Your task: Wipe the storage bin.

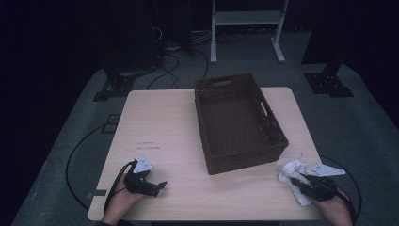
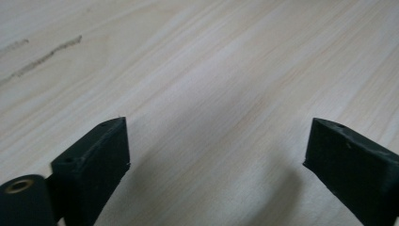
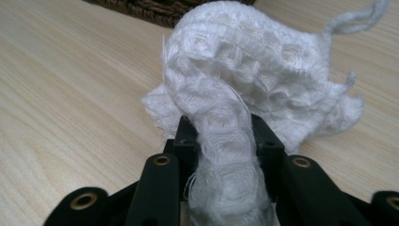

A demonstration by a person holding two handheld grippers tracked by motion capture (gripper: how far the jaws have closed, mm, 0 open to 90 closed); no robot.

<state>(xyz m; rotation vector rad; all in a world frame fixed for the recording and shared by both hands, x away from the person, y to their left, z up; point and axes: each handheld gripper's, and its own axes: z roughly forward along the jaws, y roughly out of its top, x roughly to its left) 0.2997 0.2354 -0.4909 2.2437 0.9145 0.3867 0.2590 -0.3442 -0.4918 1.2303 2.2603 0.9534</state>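
A dark room surrounds a pale wood tabletop (image 1: 164, 122) carrying one brown woven basket (image 1: 277, 141) and one white cloth (image 1: 289, 169) near its right front corner. The right claw (image 3: 221, 136) is clamped on a fold of the cloth, which looks light, soft and limp, likely to sag and drape; a bunched fold is the sensible hold. The left claw (image 2: 216, 150) hangs apart over bare wood, holding nothing.
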